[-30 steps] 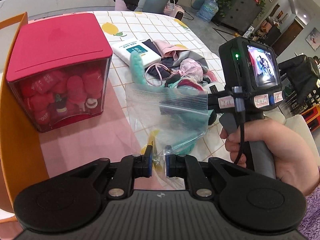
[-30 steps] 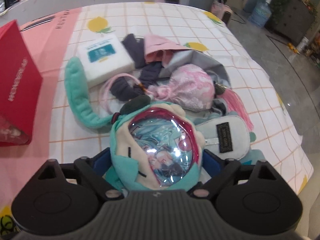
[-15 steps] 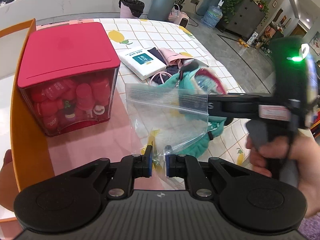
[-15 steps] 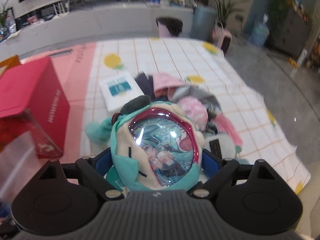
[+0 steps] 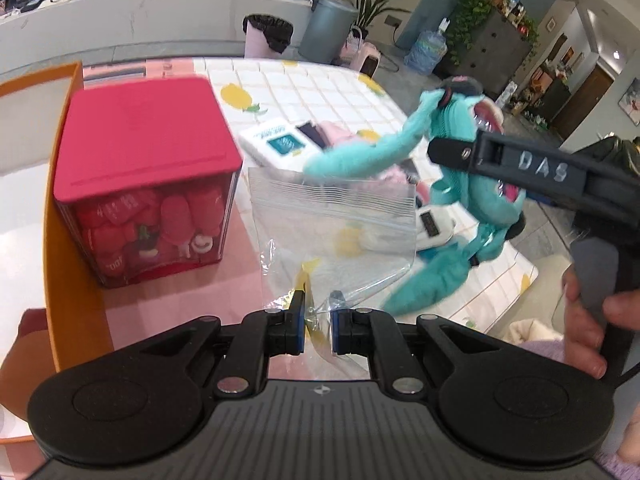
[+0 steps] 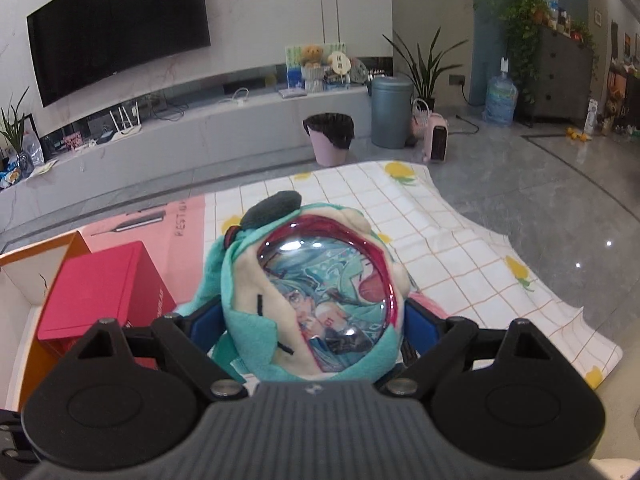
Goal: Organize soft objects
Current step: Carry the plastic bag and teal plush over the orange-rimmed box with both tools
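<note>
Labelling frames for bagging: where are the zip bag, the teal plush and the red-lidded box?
zip bag [image 5: 332, 216], left wrist view, clear front panel.
teal plush [image 6: 316, 304], right wrist view, shiny face window.
red-lidded box [image 5: 140, 136], left wrist view, lid top.

A home living room; a large curved TV [image 6: 116, 28] hangs on a pale marble wall above a long low console [image 6: 180, 128] with routers, cables and a small teddy bear [image 6: 312, 54]; potted plants [image 6: 424, 68] stand beside a grey bin [image 6: 390, 112], a pink bin [image 6: 330, 140] and a small heater [image 6: 436, 142]; a water jug [image 6: 499, 98] sits by a dark cabinet [image 6: 560, 76] topped with greenery; the floor [image 6: 540, 200] is glossy grey tile; in front, a table [image 6: 460, 248] wears a lemon-print checked cloth.
</note>
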The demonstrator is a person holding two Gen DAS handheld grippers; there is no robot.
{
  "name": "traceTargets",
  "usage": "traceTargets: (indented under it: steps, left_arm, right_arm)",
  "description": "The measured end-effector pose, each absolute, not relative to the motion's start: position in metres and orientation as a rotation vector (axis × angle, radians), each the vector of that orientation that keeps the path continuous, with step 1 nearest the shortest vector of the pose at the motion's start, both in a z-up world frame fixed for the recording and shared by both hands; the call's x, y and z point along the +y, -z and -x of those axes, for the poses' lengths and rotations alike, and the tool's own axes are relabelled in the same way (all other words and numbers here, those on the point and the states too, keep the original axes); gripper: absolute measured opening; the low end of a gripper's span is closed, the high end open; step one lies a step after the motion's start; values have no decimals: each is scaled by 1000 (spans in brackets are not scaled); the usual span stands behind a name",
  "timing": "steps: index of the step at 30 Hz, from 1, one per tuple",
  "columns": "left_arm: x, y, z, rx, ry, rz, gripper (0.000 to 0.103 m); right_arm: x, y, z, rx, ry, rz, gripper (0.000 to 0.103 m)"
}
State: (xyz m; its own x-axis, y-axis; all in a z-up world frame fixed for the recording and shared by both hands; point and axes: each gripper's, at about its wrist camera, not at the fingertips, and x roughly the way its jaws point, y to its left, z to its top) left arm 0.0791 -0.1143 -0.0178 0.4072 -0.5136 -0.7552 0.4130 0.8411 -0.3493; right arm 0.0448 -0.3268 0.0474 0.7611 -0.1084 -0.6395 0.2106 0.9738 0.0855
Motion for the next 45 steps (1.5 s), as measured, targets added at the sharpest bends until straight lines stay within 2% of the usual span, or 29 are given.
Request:
traceTargets:
  steps: [13,18,25,35,45]
  left_arm:
    - [-137,-22,-102,942,601,52,13]
    - [-139,-45,-125,921,609,16,13]
    - [-103,-83,-153,872,482,-26,13]
    - [-15,-115,-139,801,208,-97,14]
    - [32,-86,-130,803,76,-106,14]
  right_arm:
    - [-323,-65,-49,651,186,-175,89]
    - [-330,-75,-71,692,115,-222,89]
    - [-318,-113,-98,654,68,-197,89]
    - [-209,-173,-122,524,-141,-146,89]
    - [-110,-163,-118,516,-331,-145,89]
